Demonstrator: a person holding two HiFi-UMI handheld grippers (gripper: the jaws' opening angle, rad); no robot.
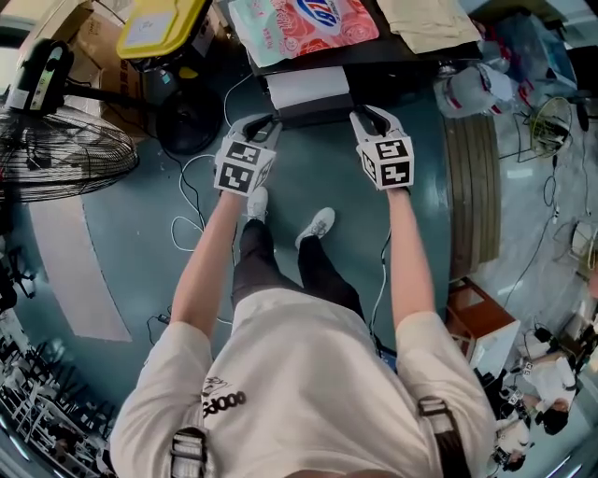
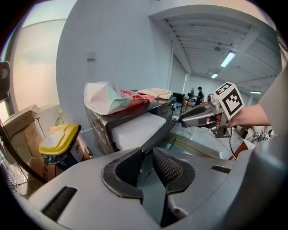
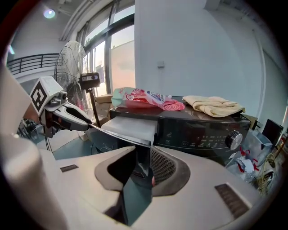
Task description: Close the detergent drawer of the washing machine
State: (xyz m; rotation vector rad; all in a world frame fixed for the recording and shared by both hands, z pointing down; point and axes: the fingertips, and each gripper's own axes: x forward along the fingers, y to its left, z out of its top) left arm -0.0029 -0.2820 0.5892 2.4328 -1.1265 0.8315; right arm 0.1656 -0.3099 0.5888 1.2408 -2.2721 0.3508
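The detergent drawer [image 1: 307,87], white on top with a dark front panel [image 1: 314,114], stands pulled out of the dark washing machine [image 3: 202,130]. My left gripper [image 1: 265,125] sits at the panel's left end and my right gripper [image 1: 368,119] at its right end. In the left gripper view the panel's thin end runs in between the jaws of the left gripper [image 2: 145,155], which close on it. The right gripper view shows the panel's other corner filling the gap of the right gripper [image 3: 143,155], whose pads grip it.
A detergent bag [image 1: 301,22] and a folded cloth [image 1: 425,21] lie on the machine's top. A yellow-lidded bin [image 1: 159,28] and a standing fan [image 1: 56,154] are to the left. Cables [image 1: 192,201] trail over the floor by the person's feet.
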